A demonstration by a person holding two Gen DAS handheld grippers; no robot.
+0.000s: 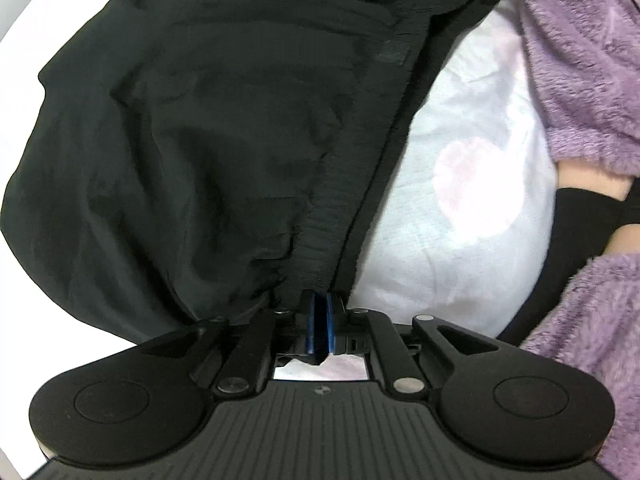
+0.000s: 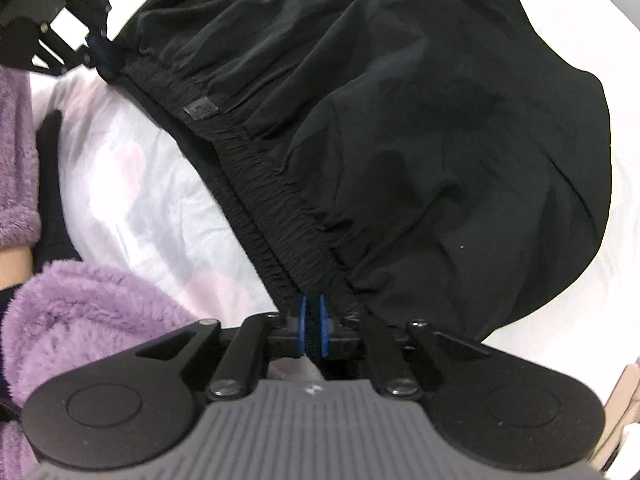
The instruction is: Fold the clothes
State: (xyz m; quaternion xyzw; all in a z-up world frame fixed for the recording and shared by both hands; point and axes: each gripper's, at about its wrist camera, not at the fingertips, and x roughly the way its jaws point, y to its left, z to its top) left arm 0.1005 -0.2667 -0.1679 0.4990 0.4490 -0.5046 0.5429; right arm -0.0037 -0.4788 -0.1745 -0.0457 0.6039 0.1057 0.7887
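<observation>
The black shorts (image 1: 180,152) are hanging bunched between the 2 claws, held by their ribbed elastic waistband (image 1: 320,216), which is running as a taut band from one claw to the other. The loose body of the garment is sagging down onto the white surface (image 1: 24,40) below; whether that surface is a bed or a desk cannot be told.

The left claw (image 1: 319,320) is pressing its blue pads (image 1: 331,320) together on 1 end of the waistband, with dark cloth pinched in the narrow slit between them. The right claw (image 2: 313,326) is doing the same at the other end, its blue pads (image 2: 323,326) nearly touching and squeezing the gathered elastic. In the left wrist view the right claw is showing at the top edge, gripping the far end of the band; in the right wrist view the left claw is showing at the upper left corner.

A small grey label (image 2: 201,111) is sitting on the waistband, nearer the left claw. Beside the shorts a white cloth with faint pink hearts (image 1: 476,184) is lying. A person's fluffy purple sleeves (image 1: 580,60) are filling the side of both views, with a black cuff (image 1: 580,208) over the wrist.
</observation>
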